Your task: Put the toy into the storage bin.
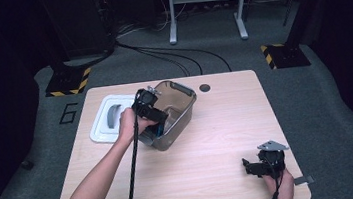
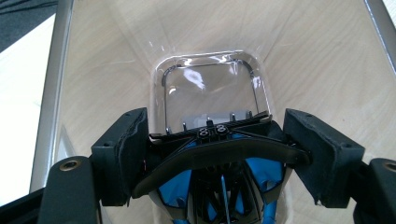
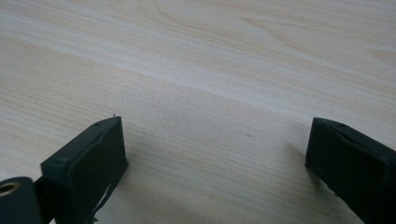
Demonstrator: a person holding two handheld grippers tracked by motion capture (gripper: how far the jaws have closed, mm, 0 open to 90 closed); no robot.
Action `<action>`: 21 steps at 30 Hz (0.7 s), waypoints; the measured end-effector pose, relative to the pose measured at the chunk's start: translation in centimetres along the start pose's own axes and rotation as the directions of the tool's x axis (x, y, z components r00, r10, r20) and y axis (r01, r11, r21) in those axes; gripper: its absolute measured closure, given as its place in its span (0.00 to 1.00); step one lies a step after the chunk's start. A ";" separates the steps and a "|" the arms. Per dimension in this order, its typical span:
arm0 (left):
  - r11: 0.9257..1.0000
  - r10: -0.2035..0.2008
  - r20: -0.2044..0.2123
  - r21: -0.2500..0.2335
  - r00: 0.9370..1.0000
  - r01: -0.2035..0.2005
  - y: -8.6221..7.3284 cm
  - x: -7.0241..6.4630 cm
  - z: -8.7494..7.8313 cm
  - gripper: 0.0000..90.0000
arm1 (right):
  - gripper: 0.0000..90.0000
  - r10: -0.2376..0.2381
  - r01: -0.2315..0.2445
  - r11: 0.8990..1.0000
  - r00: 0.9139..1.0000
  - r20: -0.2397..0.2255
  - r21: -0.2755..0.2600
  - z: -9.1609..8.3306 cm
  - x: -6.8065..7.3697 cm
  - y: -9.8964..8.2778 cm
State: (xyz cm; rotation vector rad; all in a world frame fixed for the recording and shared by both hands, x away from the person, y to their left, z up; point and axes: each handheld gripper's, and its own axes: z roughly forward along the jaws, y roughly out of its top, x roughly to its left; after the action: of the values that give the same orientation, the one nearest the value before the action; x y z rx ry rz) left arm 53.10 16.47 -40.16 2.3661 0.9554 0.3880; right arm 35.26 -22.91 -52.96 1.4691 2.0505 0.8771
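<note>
Left hand-held gripper (image 1: 159, 124) lowers a black-and-blue object (image 2: 219, 163) into the clear bin (image 1: 185, 101); right hand-held gripper (image 1: 253, 167) rests spread on the worktop (image 1: 217, 125).

The left one pinches the object between its pads, just inside the bin's near rim, above the clear bottom. The bin stands at the worktop's back left, just beside a white lid (image 1: 100, 128). The right one, jaws wide apart with nothing between, sits near the front right corner, well apart from the bin.
</note>
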 end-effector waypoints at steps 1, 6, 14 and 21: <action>1.000 0.004 -0.001 -0.001 1.000 -0.004 -0.1 -0.1 -0.1 0.28 | 0.05 0.000 0.000 1.000 1.000 0.000 0.000 0.0 0.0 0.0; 1.000 0.024 -0.006 0.004 1.000 -0.024 -0.2 -0.2 -0.6 0.28 | 0.05 0.000 0.000 1.000 1.000 0.000 0.000 0.0 0.0 0.0; 0.998 0.057 -0.018 0.023 0.998 -0.057 -0.6 -0.5 -1.6 0.28 | 0.04 0.000 0.000 1.000 1.000 0.000 0.000 0.0 0.0 0.0; 0.996 0.084 -0.024 0.036 0.996 -0.083 -1.0 -1.0 -2.3 0.28 | 0.04 0.000 0.000 1.000 1.000 0.000 0.000 0.0 0.0 0.0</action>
State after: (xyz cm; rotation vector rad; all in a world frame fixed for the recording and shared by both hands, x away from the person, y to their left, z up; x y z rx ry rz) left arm 50.82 17.26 -38.91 2.4440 0.8836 0.4377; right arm 35.27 -22.91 -52.96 1.4695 2.0505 0.8770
